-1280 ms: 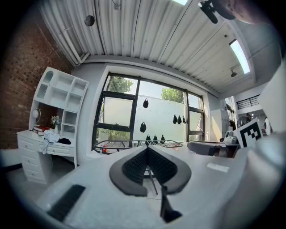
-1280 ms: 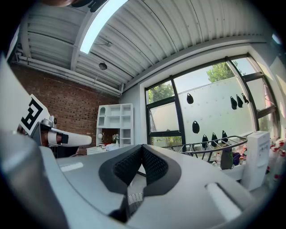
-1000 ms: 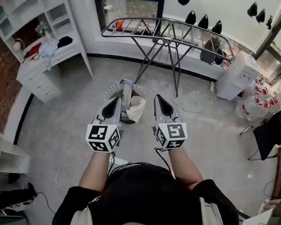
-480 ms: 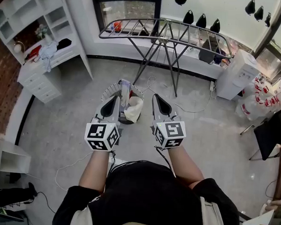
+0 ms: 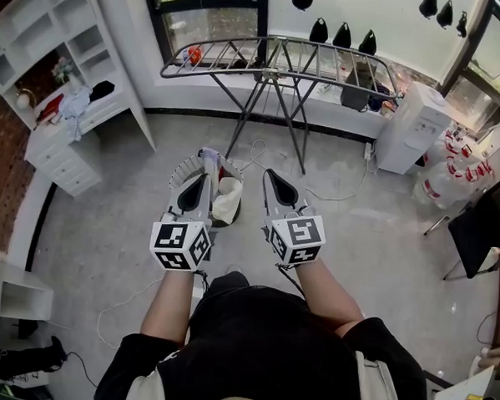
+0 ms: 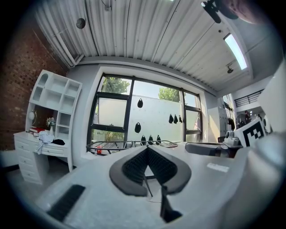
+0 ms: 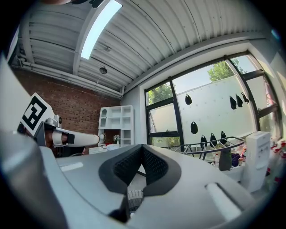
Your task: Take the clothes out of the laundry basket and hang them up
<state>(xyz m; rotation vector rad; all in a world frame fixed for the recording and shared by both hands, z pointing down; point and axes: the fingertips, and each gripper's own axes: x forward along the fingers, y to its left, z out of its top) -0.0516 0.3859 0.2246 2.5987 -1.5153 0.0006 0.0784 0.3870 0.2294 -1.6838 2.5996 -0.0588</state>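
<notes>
The round white laundry basket [image 5: 178, 174] stands on the grey floor, with a white cloth [image 5: 227, 200] and other clothes bunched in it. My left gripper [image 5: 199, 181] hovers over the basket's left part, jaws shut and empty. My right gripper [image 5: 271, 176] is level with it, just right of the basket, also shut with nothing in it. Both point at the metal drying rack [image 5: 274, 54] by the window, where a dark garment [image 5: 356, 93] hangs at the right end. The rack [image 6: 129, 144] shows past my left gripper [image 6: 146, 150] and the rack [image 7: 219, 144] past my right gripper [image 7: 142, 147].
A white shelf-and-drawer unit [image 5: 71, 110] with clothes on it lines the left wall. A white appliance [image 5: 408, 128], water bottles [image 5: 452, 164] and a black chair [image 5: 482, 228] stand at the right. Cables [image 5: 334, 193] trail on the floor near the rack's legs.
Both grippers have moved forward together toward the basket and rack, still shut. The room has slid left in the head view, and a foot now shows below the grippers.
</notes>
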